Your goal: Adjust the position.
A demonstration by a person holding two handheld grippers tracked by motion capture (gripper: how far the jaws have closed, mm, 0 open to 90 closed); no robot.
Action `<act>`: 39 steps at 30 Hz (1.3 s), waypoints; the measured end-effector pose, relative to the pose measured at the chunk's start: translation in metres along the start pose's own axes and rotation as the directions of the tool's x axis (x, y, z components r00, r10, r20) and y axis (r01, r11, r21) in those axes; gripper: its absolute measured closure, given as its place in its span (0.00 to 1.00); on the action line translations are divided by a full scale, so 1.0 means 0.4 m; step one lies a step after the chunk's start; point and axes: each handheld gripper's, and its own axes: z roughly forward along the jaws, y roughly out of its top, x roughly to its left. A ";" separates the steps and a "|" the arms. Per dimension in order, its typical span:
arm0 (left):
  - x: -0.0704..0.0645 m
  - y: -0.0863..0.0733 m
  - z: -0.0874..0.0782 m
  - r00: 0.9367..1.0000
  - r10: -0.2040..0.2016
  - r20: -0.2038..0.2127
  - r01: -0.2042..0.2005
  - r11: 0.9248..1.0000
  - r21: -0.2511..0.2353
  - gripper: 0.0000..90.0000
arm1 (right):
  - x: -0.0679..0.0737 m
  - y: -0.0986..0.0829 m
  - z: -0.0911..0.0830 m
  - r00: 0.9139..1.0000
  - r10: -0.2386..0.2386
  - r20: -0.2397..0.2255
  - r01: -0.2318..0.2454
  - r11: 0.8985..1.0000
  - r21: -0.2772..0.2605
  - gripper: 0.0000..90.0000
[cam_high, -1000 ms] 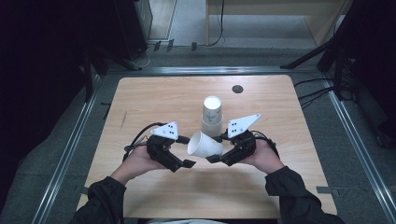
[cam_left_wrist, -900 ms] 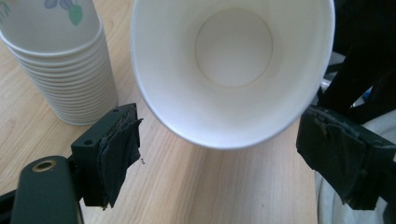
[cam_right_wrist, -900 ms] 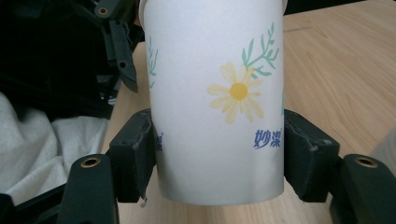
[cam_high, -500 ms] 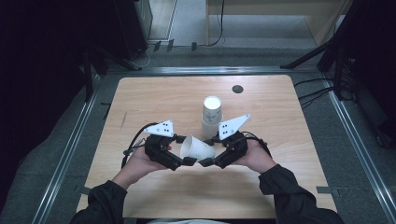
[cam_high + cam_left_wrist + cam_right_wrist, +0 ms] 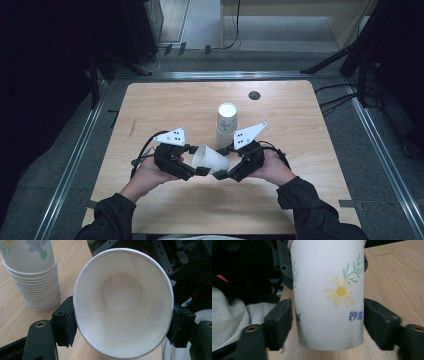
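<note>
Left gripper view: left tongs (image 5: 122, 325) clamp the paper cup (image 5: 123, 305) at its rim; right tongs (image 5: 328, 325) pinch its base, above the surface (image 5: 300, 125) near the cup stack (image 5: 226, 125). Risk: opposing squeezes may crush or drop it.

I hold my left gripper (image 5: 200, 171) and right gripper (image 5: 223, 175) low before me, tips nearly meeting. My forearms angle inward from below. Both pairs of jaws are clamped, pads pressing from either side.
</note>
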 end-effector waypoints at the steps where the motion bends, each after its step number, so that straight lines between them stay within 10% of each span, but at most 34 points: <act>1: 0.001 0.000 -0.003 1.000 0.000 0.000 0.000 1.000 -0.001 0.28 | 0.000 0.000 0.000 1.000 0.005 0.015 -0.005 1.000 0.008 0.24; 10: 0.015 0.016 -0.023 1.000 0.026 -0.012 -0.025 0.997 0.068 0.28 | 0.006 -0.014 -0.003 0.999 0.000 0.049 -0.003 0.998 0.056 0.25; 21: 0.018 0.036 0.034 0.995 0.096 0.013 -0.097 0.974 0.203 0.28 | 0.020 -0.045 -0.012 0.995 0.007 0.096 -0.015 0.996 0.085 0.26; 39: 0.002 0.051 0.133 0.976 0.213 0.048 -0.214 0.898 0.384 0.28 | 0.028 -0.094 0.013 0.989 0.035 0.147 -0.056 0.988 0.144 0.26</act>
